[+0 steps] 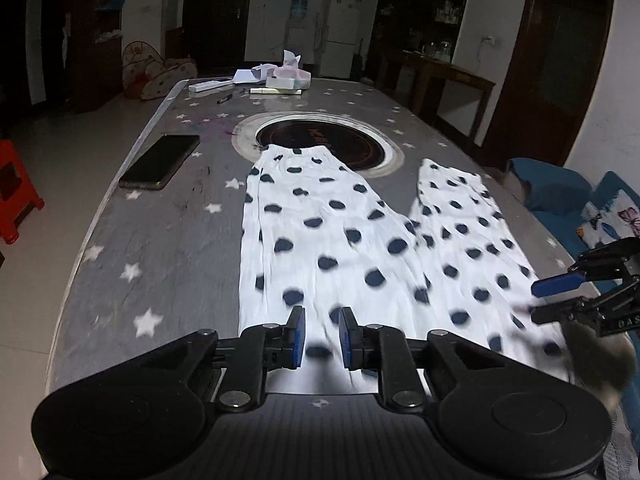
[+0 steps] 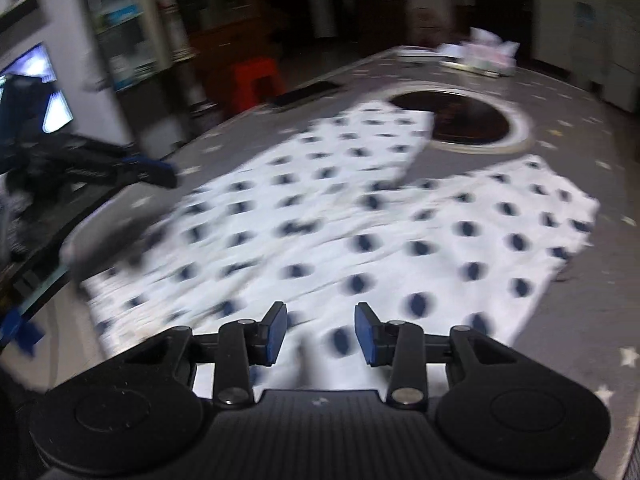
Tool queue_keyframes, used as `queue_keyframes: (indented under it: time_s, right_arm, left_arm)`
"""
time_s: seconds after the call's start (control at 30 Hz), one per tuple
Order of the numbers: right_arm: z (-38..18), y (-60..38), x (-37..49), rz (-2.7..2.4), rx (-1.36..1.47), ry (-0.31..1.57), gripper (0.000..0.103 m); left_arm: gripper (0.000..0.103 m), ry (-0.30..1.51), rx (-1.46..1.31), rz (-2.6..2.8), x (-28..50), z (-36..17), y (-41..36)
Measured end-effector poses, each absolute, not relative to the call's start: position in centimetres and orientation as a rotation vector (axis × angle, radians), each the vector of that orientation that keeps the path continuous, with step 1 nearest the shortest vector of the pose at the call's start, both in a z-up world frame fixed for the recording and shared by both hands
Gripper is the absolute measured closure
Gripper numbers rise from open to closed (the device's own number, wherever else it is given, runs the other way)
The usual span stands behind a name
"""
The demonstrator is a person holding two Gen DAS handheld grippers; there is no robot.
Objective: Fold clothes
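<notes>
Still unfolded, the polka-dot trousers (image 1: 352, 240) lie flat on the bench (image 1: 168, 240), legs toward twelve o'clock, with left gripper (image 1: 322, 330) and right gripper (image 2: 321, 328) both parted, gripping nothing.

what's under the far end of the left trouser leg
The polka-dot trousers lie flat on the star-patterned table. That leg's hem overlaps the round inset hob, hiding part of its near rim.

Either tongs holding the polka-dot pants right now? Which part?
Nothing held. Left tongs and right tongs both show a gap between the pads, hovering over the waist end of the polka-dot pants, which lie flat.
</notes>
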State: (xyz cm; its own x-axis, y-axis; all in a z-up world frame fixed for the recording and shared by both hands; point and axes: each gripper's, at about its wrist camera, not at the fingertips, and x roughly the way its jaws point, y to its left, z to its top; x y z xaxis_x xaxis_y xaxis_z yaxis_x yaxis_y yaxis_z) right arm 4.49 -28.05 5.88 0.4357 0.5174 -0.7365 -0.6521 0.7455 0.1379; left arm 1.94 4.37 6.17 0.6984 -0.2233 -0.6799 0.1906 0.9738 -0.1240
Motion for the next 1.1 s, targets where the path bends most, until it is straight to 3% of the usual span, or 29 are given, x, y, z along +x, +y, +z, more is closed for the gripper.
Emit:
queue_keyframes:
  time_s: [0.6,1.1]
  right_arm:
    - [1.8,-33.0,21.1,0.305,-0.079,0.809,0.065]
    - [1.1,-33.8,26.0,0.263,-0.091,0.793,0.065]
  left_arm:
    - [0.084,0.776,-0.095,-0.178,16.1,2.0,1.2]
    - [0.086,0.756,-0.133,-0.095,24.4,1.5,2.8]
